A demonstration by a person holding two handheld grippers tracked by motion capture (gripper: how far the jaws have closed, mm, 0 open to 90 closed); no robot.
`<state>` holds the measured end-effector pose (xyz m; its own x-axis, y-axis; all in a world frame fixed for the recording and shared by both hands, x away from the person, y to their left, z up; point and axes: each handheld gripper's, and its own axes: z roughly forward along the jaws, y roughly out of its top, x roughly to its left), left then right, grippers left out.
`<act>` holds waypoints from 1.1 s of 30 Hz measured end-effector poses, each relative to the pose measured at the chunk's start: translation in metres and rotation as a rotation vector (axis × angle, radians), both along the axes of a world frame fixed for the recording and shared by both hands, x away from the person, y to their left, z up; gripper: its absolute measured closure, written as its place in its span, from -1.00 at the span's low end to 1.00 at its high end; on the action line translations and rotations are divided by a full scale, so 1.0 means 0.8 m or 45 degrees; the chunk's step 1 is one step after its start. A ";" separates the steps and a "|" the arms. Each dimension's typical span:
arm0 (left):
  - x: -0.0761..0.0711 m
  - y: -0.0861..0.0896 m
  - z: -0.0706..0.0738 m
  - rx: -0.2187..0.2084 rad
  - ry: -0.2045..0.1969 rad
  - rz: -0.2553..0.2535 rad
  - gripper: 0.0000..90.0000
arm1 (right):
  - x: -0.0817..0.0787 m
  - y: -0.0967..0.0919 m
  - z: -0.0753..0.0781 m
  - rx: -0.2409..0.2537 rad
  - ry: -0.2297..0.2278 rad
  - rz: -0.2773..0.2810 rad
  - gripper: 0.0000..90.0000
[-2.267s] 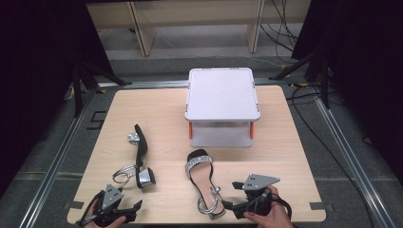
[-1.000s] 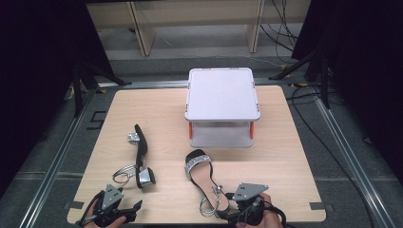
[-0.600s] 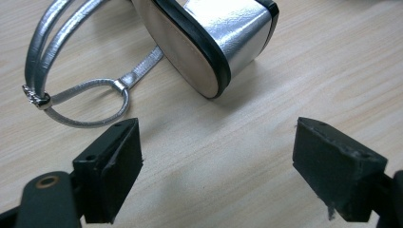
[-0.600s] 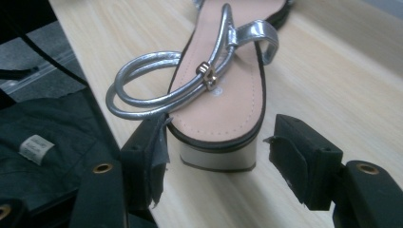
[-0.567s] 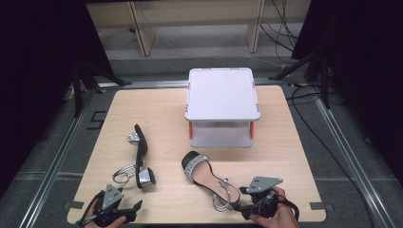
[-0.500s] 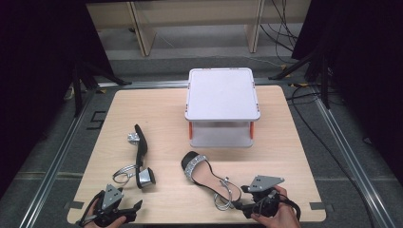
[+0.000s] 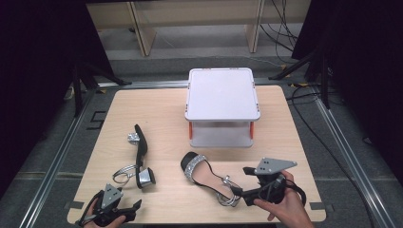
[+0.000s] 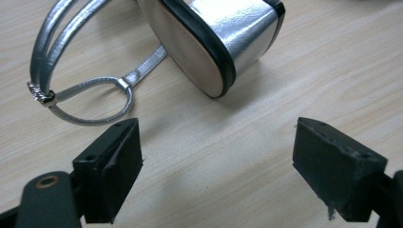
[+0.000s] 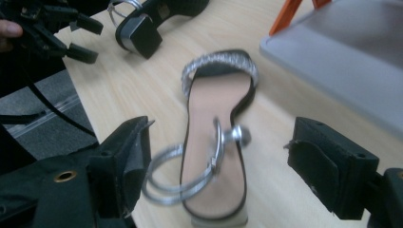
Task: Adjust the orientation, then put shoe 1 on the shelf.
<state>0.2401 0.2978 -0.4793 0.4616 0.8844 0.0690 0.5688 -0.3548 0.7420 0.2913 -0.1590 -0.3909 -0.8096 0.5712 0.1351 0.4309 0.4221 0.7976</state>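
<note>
High view: two silver-strapped sandals lie on a wooden table (image 7: 157,109) in front of a white lidded box (image 7: 222,102) with orange clips. One sandal (image 7: 209,177) rests flat on its sole near the front edge, its glittering toe band toward the box and its ankle strap and heel just beside the right gripper (image 7: 247,194), held in a person's hand at the table's near right. That gripper's jaws have just been opening and stand wide, pads pressing on nothing; the right gripper view shows the sandal's (image 9: 216,137) heel end and loose strap lying between them, untouched. The other sandal (image 7: 139,156) lies tipped on its side to the left, block heel nearest the person. The left gripper (image 7: 130,209) sits low at the near left corner, just short of that heel; in the left gripper view its jaws are spread wide over bare wood, gripping nothing, with the silver heel (image 8: 233,42) and strap loop just ahead.
</note>
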 end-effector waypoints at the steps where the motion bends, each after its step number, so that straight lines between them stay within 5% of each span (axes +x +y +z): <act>1: 0.000 0.000 0.000 0.000 0.000 0.000 -0.63 | 0.000 0.000 0.000 0.000 0.000 0.000 -0.51; 5: -0.001 0.000 0.000 -0.017 0.000 0.011 -0.63 | 0.024 0.032 0.005 -0.061 0.018 0.013 -0.50; 12: 0.000 0.000 0.000 -0.019 -0.001 0.004 -0.63 | 0.062 0.092 -0.026 -0.212 0.119 0.060 -0.55; 17: 0.002 0.002 0.000 0.025 -0.003 -0.010 -0.63 | 0.071 0.104 -0.037 -0.276 0.140 0.089 -0.56; 19: 0.000 -0.001 0.000 -0.026 -0.002 0.002 -0.63 | 0.073 0.111 -0.043 -0.305 0.174 0.102 -0.58; 20: 0.000 0.000 0.001 0.009 0.004 0.002 -0.63 | 0.074 0.114 -0.047 -0.313 0.172 0.108 -0.58; 22: -0.001 0.000 0.000 -0.020 0.004 0.007 -0.63 | 0.071 0.124 -0.052 -0.382 0.259 0.096 -0.58; 24: -0.001 0.001 0.000 0.006 0.003 0.006 -0.63 | 0.073 0.129 -0.060 -0.424 0.212 0.151 -0.58; 33: -0.002 0.001 0.002 0.000 0.004 0.002 -0.63 | 0.075 0.137 -0.080 -0.504 0.248 0.168 -0.58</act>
